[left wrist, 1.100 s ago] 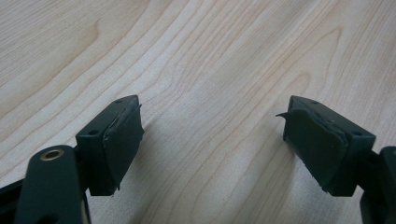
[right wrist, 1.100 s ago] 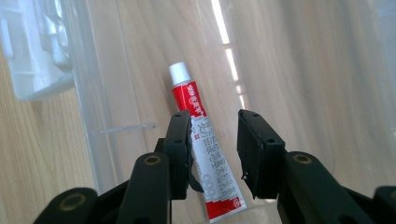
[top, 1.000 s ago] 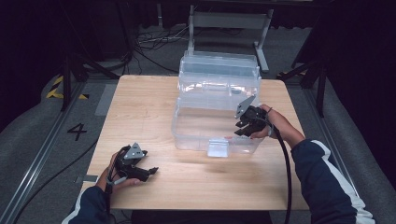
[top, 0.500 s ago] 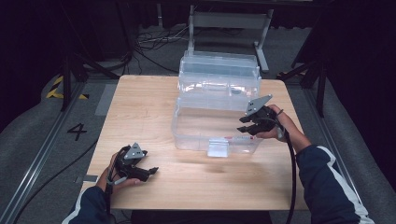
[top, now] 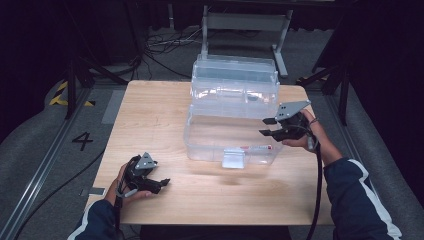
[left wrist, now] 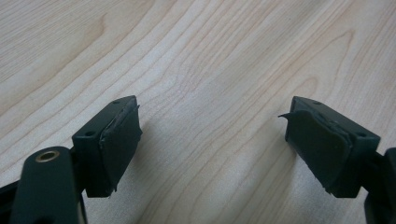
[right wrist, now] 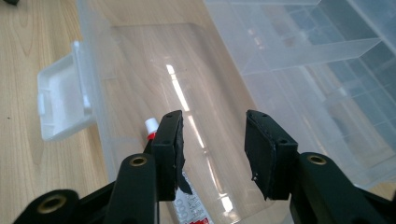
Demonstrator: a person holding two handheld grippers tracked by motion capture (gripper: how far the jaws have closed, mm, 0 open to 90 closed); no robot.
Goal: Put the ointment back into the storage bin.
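Tube in box, box on table centre

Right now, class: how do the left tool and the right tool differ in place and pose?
The left tool lies low on the bare wooden table, near its front edge; the right tool is raised over the clear box, above a tube lying inside. Both tools are open, with nothing between their jaws.

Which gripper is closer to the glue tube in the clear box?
Right. The right gripper hovers over the box end where the glue tube lies; the left gripper rests on the table, apart.
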